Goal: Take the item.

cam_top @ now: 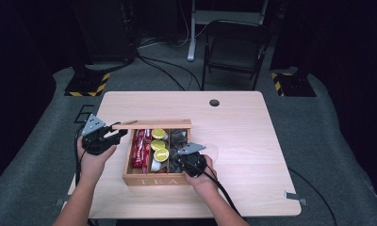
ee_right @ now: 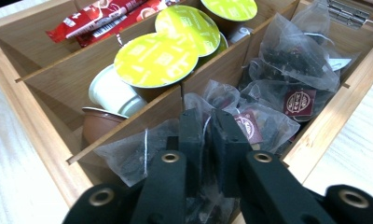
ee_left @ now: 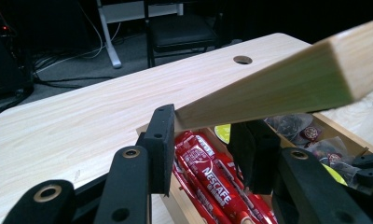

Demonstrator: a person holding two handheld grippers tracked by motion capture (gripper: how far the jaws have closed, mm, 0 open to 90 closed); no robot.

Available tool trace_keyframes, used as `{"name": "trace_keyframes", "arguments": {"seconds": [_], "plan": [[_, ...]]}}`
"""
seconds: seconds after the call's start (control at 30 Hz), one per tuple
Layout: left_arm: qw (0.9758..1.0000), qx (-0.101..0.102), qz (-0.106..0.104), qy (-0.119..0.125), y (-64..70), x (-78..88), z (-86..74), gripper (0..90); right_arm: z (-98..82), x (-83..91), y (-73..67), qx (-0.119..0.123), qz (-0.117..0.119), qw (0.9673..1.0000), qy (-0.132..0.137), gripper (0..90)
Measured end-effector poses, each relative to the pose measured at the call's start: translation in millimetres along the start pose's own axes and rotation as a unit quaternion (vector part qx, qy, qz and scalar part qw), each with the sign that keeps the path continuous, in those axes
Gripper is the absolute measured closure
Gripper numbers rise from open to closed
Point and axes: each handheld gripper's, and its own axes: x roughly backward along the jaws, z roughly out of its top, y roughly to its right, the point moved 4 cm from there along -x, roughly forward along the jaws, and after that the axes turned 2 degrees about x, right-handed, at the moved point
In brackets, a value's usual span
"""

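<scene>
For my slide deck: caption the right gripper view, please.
Right gripper pinching a clear mesh tea bag in the wooden tea box.

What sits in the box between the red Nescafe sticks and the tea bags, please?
The middle compartment holds the capsules with yellow-green lids, walled off by wooden dividers from the red Nescafe sticks and the tea bags. The right gripper view shows this best.

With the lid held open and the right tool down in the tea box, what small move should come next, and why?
Probably lift the right tool straight up a little. Its jaws look closed on a tea bag in the right compartment of the tea box, and the left tool holds the lid raised, so the way up seems free.
</scene>
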Motion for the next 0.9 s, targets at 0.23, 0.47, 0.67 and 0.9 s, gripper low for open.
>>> {"name": "trace_keyframes", "arguments": {"seconds": [0.23,0.47,0.67,0.9], "plan": [[1.0000,0.000,-0.002,-0.001,-0.4,0.0,0.2,60.9,4.8,6.9,-2.6,-0.006,0.011,0.9997,0.019,88.6],[1.0000,-0.001,0.000,0.000,-0.1,-0.1,0.0,60.9,16.6,22.5,-3.6,-0.010,0.023,0.9986,0.048,89.0],[1.0000,0.001,-0.002,0.000,-0.4,-0.3,0.7,60.9,27.7,34.0,-4.5,-0.012,0.030,0.9978,0.058,89.1],[1.0000,0.000,-0.001,0.002,-0.9,-0.9,1.4,60.9,31.6,52.1,-1.1,-0.010,0.023,0.9972,0.071,89.2]]}}
